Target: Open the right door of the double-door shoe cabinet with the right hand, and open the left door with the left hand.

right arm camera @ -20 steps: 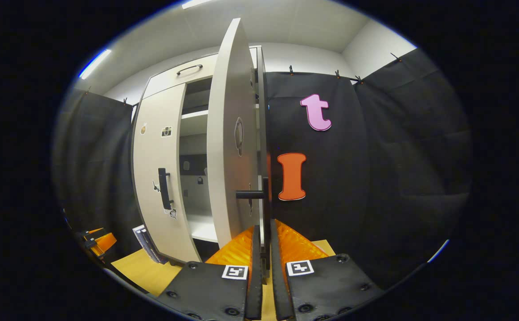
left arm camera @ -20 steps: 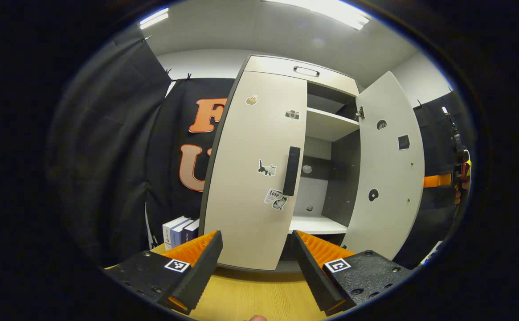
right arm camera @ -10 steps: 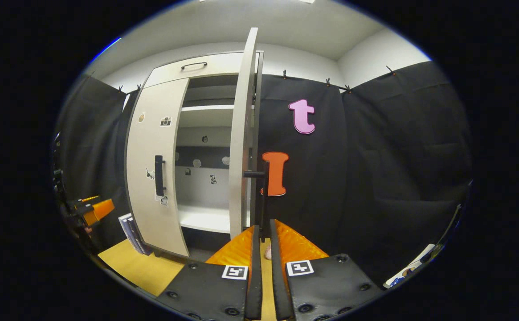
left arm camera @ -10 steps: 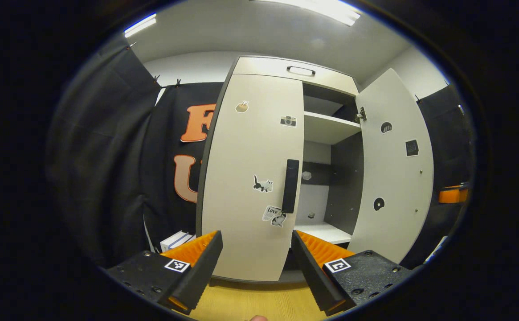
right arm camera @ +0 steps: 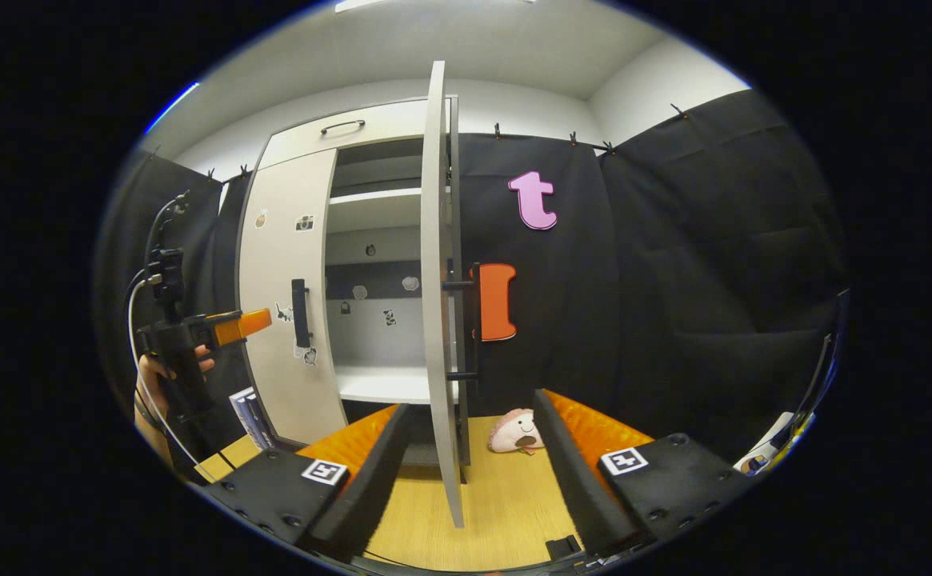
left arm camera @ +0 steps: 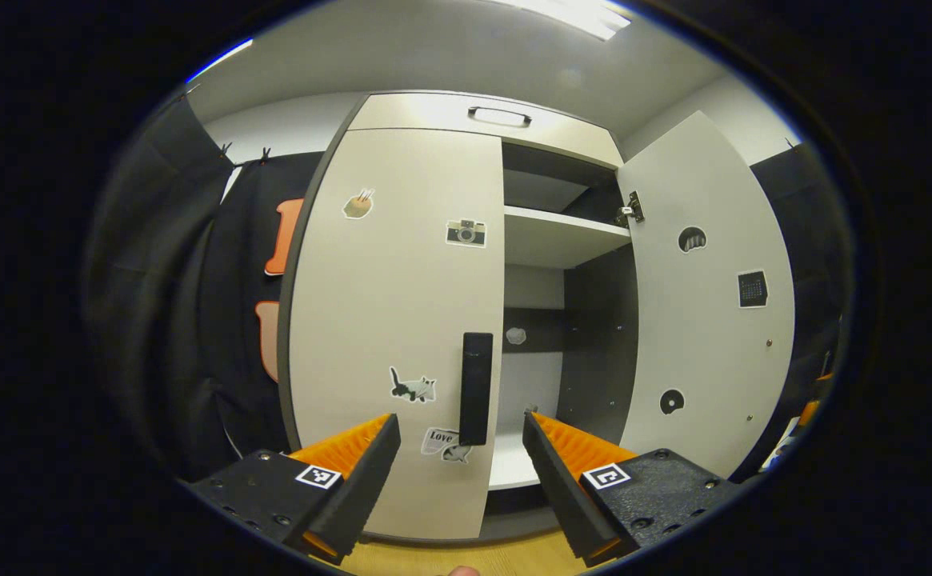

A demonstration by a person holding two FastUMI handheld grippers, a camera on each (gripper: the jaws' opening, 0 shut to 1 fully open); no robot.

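Note:
The beige shoe cabinet's left door (left arm camera: 394, 320) is closed, with stickers and a dark vertical handle (left arm camera: 476, 388). My left gripper (left arm camera: 462, 432) is open, its fingers on either side of that handle's lower end, a short way in front of it. The right door (left arm camera: 706, 304) stands swung out, showing white shelves (left arm camera: 554, 236). In the right gripper view the right door (right arm camera: 436, 280) is edge-on with its dark handle (right arm camera: 474, 320) on the far face. My right gripper (right arm camera: 470, 408) is open, apart from the handle. The left gripper (right arm camera: 218, 328), held by a hand, nears the left door's handle (right arm camera: 300, 312).
The cabinet stands on a wooden tabletop (right arm camera: 498, 496). A small pink plush toy (right arm camera: 516, 432) lies on it beside the open door. Books (right arm camera: 246, 416) lean left of the cabinet. A top drawer with a handle (left arm camera: 498, 116) sits above the doors.
My right gripper let go of the right door's handle, opened and drew back. My left gripper moved closer to the left door's handle, which now sits between its fingertips.

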